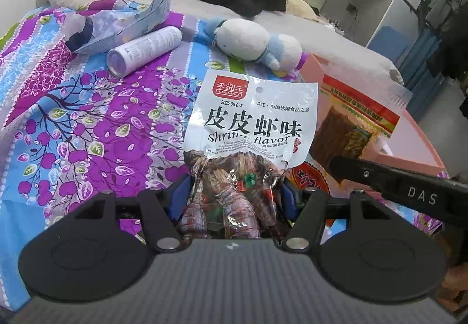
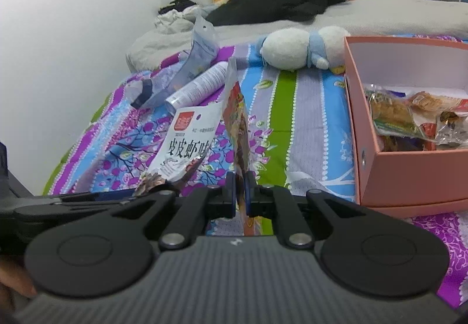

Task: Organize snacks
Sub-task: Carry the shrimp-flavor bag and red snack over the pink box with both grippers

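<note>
**Two packets up, box waiting**

Right wrist view: pink box (image 2: 409, 177) sits on the bed, near the right tool (image 2: 240, 192), half full of snacks. Left tool (image 1: 234, 195), jaws wide, pinches the crinkly shrimp-flavour bag (image 1: 251, 119) low down; it looks light and slippery, likely to flop. Right tool, nearly closed, clamps a thin red packet (image 2: 238, 119) edge-on by its bottom seam.

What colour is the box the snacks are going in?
Pink box, white inside; clearest in the right wrist view.

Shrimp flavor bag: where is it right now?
The shrimp flavor bag is held in the left gripper above the floral bedspread, beside the red snack pack in the right gripper, left of the pink box.
</note>
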`<action>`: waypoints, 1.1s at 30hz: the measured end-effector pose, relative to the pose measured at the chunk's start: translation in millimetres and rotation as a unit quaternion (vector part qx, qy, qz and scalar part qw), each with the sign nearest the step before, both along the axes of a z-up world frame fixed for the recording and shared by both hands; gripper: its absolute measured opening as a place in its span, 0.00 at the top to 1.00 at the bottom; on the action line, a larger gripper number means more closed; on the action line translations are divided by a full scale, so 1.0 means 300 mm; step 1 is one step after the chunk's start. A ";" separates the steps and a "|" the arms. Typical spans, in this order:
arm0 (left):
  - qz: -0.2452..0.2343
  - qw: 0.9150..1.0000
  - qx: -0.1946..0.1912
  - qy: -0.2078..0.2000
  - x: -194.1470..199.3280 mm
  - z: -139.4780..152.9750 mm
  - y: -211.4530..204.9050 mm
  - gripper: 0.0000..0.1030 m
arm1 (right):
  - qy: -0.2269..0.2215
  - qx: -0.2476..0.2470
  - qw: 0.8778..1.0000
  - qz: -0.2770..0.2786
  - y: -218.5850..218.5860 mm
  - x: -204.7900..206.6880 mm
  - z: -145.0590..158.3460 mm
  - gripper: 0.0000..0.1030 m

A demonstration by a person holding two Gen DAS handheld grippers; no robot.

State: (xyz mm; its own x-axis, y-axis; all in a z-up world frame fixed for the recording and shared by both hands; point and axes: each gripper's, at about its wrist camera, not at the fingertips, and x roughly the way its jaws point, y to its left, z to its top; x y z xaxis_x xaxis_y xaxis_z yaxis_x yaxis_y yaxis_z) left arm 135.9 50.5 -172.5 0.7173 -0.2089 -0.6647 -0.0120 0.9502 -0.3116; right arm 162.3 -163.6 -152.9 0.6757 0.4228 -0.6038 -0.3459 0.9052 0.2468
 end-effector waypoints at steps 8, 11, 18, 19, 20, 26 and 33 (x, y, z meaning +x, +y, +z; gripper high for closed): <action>0.004 1.000 -0.009 -0.016 -0.023 0.073 -0.014 0.34 | -0.017 0.014 1.000 -0.003 -0.043 -0.051 0.072 0.92; -0.003 1.000 -0.015 -0.022 -0.023 0.094 -0.026 0.34 | -0.031 0.011 0.999 -0.005 -0.058 -0.068 0.100 0.92; -0.029 0.998 -0.039 -0.027 -0.008 0.132 -0.108 0.34 | -0.045 0.011 0.999 -0.022 -0.120 -0.099 0.144 0.92; -0.034 0.998 -0.038 -0.031 -0.006 0.140 -0.126 0.34 | -0.047 0.014 0.998 -0.026 -0.134 -0.107 0.150 0.92; -0.039 0.998 -0.039 -0.033 -0.003 0.146 -0.141 0.34 | -0.051 0.014 0.998 -0.031 -0.150 -0.117 0.156 0.92; -0.080 0.995 -0.044 -0.033 0.037 0.175 -0.254 0.34 | -0.052 0.039 0.995 -0.075 -0.280 -0.174 0.172 0.92; -0.127 0.990 -0.040 -0.038 0.097 0.201 -0.389 0.34 | -0.064 0.040 0.989 -0.127 -0.403 -0.202 0.171 0.92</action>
